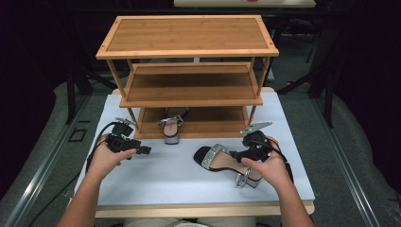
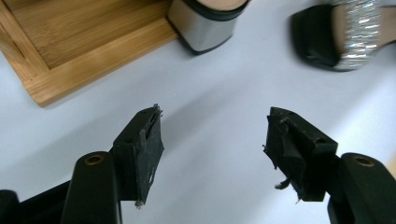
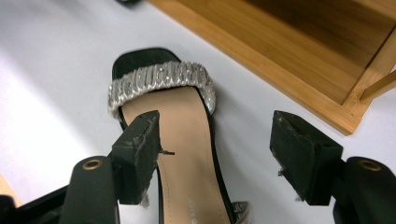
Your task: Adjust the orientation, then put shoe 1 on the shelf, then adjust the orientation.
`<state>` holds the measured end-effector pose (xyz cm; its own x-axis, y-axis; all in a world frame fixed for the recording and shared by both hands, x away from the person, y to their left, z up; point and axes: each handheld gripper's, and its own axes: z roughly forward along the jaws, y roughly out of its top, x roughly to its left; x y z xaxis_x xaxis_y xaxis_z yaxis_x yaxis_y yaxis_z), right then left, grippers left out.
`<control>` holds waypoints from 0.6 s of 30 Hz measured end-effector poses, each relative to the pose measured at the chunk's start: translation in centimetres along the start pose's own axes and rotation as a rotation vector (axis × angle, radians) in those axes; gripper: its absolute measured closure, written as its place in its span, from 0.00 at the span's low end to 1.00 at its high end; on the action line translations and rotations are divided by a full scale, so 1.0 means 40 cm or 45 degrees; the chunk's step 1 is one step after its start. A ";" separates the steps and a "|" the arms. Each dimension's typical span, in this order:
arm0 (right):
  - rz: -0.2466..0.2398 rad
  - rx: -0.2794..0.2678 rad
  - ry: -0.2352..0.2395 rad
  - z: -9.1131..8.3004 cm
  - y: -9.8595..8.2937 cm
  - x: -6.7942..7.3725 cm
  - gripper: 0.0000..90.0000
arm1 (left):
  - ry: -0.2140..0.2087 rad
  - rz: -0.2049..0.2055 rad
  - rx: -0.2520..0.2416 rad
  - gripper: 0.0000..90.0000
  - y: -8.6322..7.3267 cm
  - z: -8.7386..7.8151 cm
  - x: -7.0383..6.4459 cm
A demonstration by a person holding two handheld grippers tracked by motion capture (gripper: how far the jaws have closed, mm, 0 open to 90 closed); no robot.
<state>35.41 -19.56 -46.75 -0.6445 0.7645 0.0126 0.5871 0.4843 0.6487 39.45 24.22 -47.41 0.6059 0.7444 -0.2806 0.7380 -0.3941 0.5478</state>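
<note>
Right gripper [image 3: 215, 154] jaws apart over black sandal with sparkly silver strap [image 3: 161, 80]; left gripper [image 2: 212, 149] apart, empty. Risk: jaw catches only one sole edge, shoe tips out.

A rack [image 1: 189, 75] of 3 shelves is set at the back of the table [image 1: 156, 179]. 1 sandal [image 1: 171, 126] is placed on its lowest shelf, heel overhanging the front edge. A 2nd sandal [image 1: 222, 163] is laid on the table, before the rack and to the right
</note>
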 end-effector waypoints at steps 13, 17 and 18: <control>-0.121 0.134 0.025 0.001 0.024 -0.003 0.37 | 0.010 0.007 -0.097 0.40 -0.015 -0.085 0.002; -0.151 0.162 0.041 0.012 0.029 0.001 0.37 | 0.009 -0.003 -0.085 0.40 -0.016 -0.078 0.007; -0.164 0.184 0.032 0.014 0.031 0.002 0.37 | 0.009 -0.002 -0.085 0.40 -0.015 -0.077 0.007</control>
<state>36.36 -18.65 -46.38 -0.7300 0.6821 -0.0434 0.5620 0.6352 0.5298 38.26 26.35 -45.39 0.6024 0.7489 -0.2762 0.7172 -0.3560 0.5990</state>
